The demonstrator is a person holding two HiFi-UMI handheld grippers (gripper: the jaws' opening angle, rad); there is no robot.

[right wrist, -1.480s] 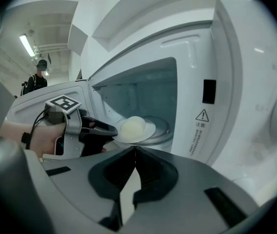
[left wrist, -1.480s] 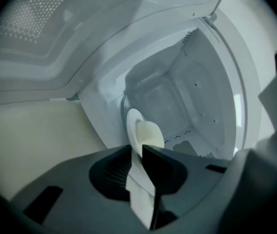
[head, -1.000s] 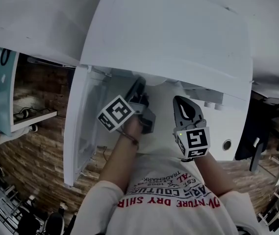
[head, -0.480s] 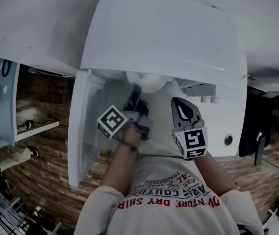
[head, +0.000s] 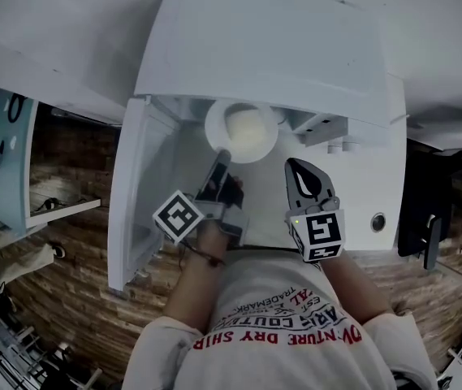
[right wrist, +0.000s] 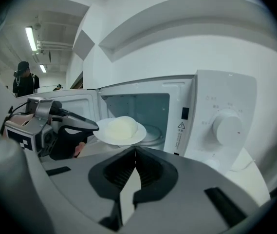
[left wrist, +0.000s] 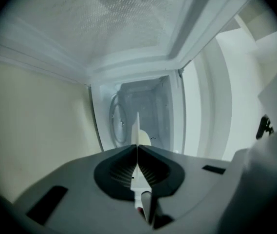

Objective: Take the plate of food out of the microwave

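Note:
A white plate [head: 242, 131] carrying a pale round lump of food [right wrist: 121, 127] hangs in front of the open microwave [head: 279, 47], just outside its cavity [right wrist: 150, 111]. My left gripper [head: 222, 157] is shut on the plate's near rim; in its own view the plate [left wrist: 137, 130] shows edge-on between the closed jaws. Behind it the glass turntable [left wrist: 118, 121] lies bare. My right gripper [head: 300, 167] hovers to the right of the plate, apart from it, shut with nothing in it [right wrist: 135, 150].
The microwave door [head: 133, 210] stands swung open on the left. Its control panel with a round dial [right wrist: 228, 128] is on the right. A person [right wrist: 24, 79] stands far back at the left. A brick-patterned floor lies below.
The left gripper has drawn back toward me with the plate, which has come out from under the microwave's top into plain sight. The right gripper has barely moved.

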